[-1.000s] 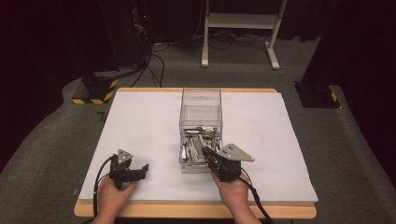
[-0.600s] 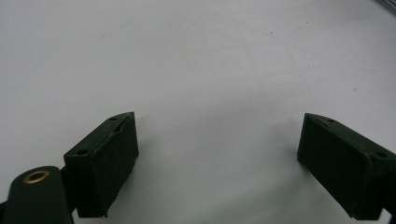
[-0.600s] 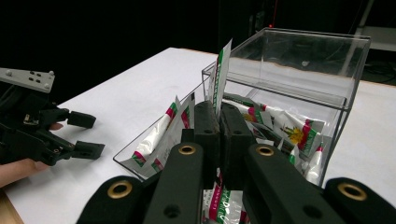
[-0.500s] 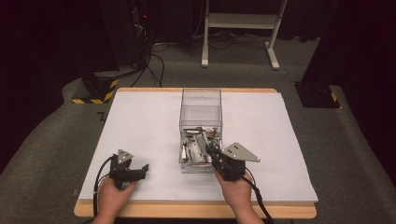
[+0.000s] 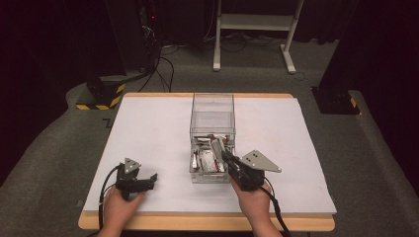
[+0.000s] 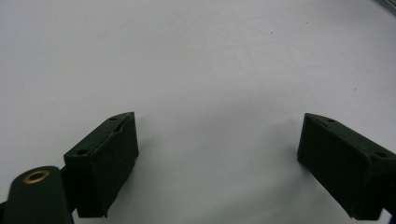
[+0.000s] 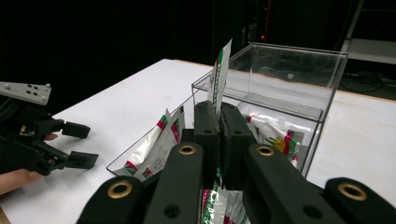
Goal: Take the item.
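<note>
Right hand-held gripper (image 7: 219, 122) has eased back slightly toward the person, jaws clamped on one sachet (image 7: 219, 77) standing just above the clear box (image 5: 212, 106). Thin edge grip: the sachet could slip or snag its neighbours. Left hand-held gripper (image 6: 217, 161) rests on the surface (image 5: 148, 123), wide open, empty.

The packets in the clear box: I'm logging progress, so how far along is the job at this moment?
Done: the right gripper is shut on one packet, which stands edge-up between its jaws above the drawer of the clear box. In hand: lifting that packet out. Left: more packets lie in the drawer, none on the table. The left gripper rests open on the table.
</note>
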A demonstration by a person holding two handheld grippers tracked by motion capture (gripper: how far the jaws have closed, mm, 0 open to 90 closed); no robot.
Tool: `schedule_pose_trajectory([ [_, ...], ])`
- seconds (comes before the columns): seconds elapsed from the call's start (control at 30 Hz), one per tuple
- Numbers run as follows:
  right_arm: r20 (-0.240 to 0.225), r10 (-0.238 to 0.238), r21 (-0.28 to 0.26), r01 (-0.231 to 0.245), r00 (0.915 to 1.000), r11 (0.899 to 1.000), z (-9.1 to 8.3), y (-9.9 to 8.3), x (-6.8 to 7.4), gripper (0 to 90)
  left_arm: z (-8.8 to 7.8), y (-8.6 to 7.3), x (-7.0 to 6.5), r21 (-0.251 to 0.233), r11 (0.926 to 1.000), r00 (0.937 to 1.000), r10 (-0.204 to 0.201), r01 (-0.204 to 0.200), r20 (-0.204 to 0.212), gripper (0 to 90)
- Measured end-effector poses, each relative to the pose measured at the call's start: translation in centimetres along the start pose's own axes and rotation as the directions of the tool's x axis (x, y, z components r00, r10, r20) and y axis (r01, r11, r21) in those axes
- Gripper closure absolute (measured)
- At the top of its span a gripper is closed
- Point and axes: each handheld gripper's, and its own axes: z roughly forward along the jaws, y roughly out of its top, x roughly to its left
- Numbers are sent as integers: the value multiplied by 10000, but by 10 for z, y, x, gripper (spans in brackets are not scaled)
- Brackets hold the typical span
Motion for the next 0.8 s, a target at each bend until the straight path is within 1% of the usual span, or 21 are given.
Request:
schedule_pose_trajectory([
  [0.47, 147, 56, -272, -52, 9999, 9996, -8, 4, -6, 878, 0, 0, 0, 14, 10000, 10000, 23, -23, 2, 124],
  [0.53, 189, 62, -315, -56, 9998, 9995, -9, 5, -7, 878, 0, 0, 0, -6, 10000, 10000, -30, 30, 4, 124],
  [0.6, 212, 58, -349, -51, 9998, 9994, -9, 5, -8, 878, 0, 0, 0, 8, 10000, 10000, 19, -19, -2, 124],
  [0.8, 405, 196, -517, -175, 9990, 9985, -14, 7, -15, 878, 0, 0, 0, 11, 10000, 10000, 19, -19, -1, 124],
])
